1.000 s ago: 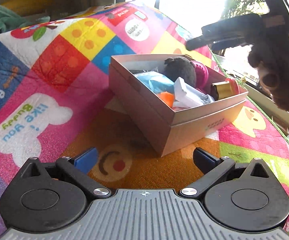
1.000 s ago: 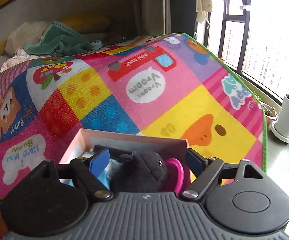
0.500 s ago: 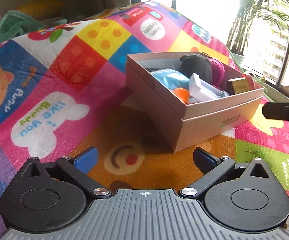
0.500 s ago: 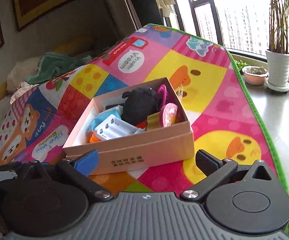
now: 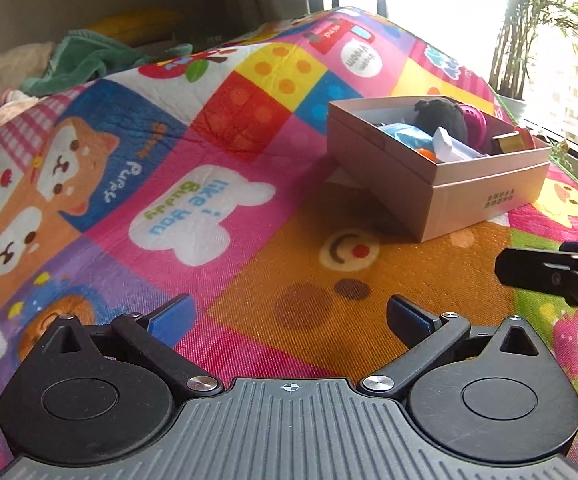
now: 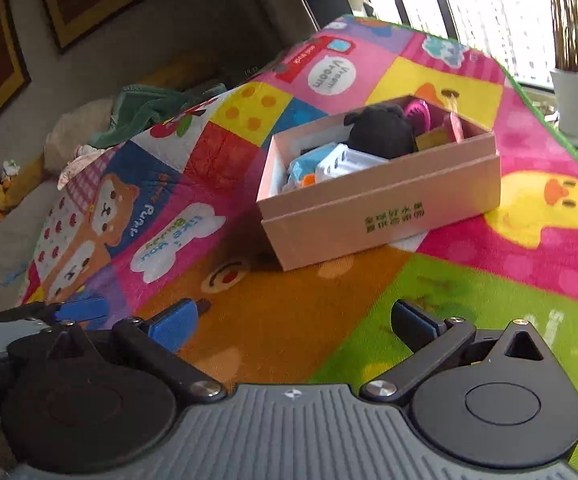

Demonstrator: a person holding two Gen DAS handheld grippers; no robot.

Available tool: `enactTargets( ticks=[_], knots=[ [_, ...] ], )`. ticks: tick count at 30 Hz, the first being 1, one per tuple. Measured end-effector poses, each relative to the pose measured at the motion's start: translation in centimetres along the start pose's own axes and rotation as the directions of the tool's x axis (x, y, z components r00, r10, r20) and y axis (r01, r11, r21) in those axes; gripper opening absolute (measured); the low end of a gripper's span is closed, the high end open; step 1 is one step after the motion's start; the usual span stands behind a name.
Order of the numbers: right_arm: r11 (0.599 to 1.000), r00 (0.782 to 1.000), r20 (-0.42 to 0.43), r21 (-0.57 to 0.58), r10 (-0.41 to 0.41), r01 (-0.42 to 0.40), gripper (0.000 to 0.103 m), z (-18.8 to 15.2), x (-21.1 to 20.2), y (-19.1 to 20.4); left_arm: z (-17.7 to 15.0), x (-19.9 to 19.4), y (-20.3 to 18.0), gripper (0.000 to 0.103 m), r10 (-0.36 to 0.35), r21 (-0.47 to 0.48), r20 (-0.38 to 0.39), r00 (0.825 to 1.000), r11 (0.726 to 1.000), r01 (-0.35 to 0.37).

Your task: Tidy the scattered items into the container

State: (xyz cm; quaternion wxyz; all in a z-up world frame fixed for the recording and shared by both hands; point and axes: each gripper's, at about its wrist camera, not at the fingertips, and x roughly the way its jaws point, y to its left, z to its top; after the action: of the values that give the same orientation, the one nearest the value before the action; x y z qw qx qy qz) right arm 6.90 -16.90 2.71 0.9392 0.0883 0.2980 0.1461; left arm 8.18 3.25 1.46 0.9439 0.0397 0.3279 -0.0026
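On mat ahead: box (image 6: 381, 216) | right gripper (image 6: 293, 320) apart, jaws wide, empty

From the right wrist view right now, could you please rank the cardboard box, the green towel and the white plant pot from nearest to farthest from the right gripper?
1. Cardboard box: just ahead of the right gripper, on the mat, centre.
2. White plant pot: far right, off the mat by the window.
3. Green towel: upper left, beyond the mat's far edge.

The pot and towel are close to call.
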Motion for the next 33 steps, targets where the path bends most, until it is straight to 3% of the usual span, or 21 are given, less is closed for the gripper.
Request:
enactTargets(
  ticks=[4,7,8,11,14,20,26,30,33],
  knots=[
    [0.987,0.989,-0.068,-0.102,-0.132,0.125,0.103,1.8,2.2,-2.2,-0.1,1.0,-1.0,0.103,-0.037,-0.065,0.01,0.999,0.997,0.038],
    [0.966,0.967,-0.115,-0.157,-0.226,0.207,0.103,2.0,4.0,-4.1,0.2,2.5,-2.0,0.103,-0.024,-0.117,0.008,1.0,0.993,0.025],
    [0.967,0.961,-0.15,-0.148,-0.231,0.21,0.103,2.1,4.6,-4.7,0.3,2.9,-2.2,0.103,-0.017,-0.128,0.007,1.0,0.992,0.018],
    [0.957,0.958,-0.144,-0.189,-0.248,0.219,0.103,2.3,4.9,-5.1,0.8,3.9,-3.5,0.103,0.014,-0.092,0.012,1.0,0.996,-0.012],
    [0.954,0.958,-0.135,-0.2,-0.252,0.222,0.103,2.2,5.0,-5.1,1.1,4.8,-4.6,0.103,0.033,-0.041,-0.023,0.999,0.999,-0.034],
    [0.929,0.972,-0.043,-0.308,-0.23,0.206,0.103,1.4,5.0,-4.5,0.9,4.9,-4.2,0.103,0.015,-0.069,-0.028,1.0,0.997,-0.016],
    [0.979,0.988,-0.089,-0.168,-0.128,0.112,0.103,2.1,5.0,-7.0,1.0,5.0,-4.2,0.103,0.013,-0.067,-0.03,0.999,0.998,-0.015],
    [0.965,0.982,-0.089,-0.217,-0.167,0.145,0.103,1.8,5.3,-5.9,1.0,5.0,-4.2,0.103,0.013,-0.067,-0.03,0.999,0.998,-0.015],
    [0.972,0.984,-0.094,-0.196,-0.153,0.132,0.103,1.9,5.4,-6.3,1.1,5.0,-4.3,0.103,0.012,-0.067,-0.031,0.999,0.998,-0.014]
  ],
)
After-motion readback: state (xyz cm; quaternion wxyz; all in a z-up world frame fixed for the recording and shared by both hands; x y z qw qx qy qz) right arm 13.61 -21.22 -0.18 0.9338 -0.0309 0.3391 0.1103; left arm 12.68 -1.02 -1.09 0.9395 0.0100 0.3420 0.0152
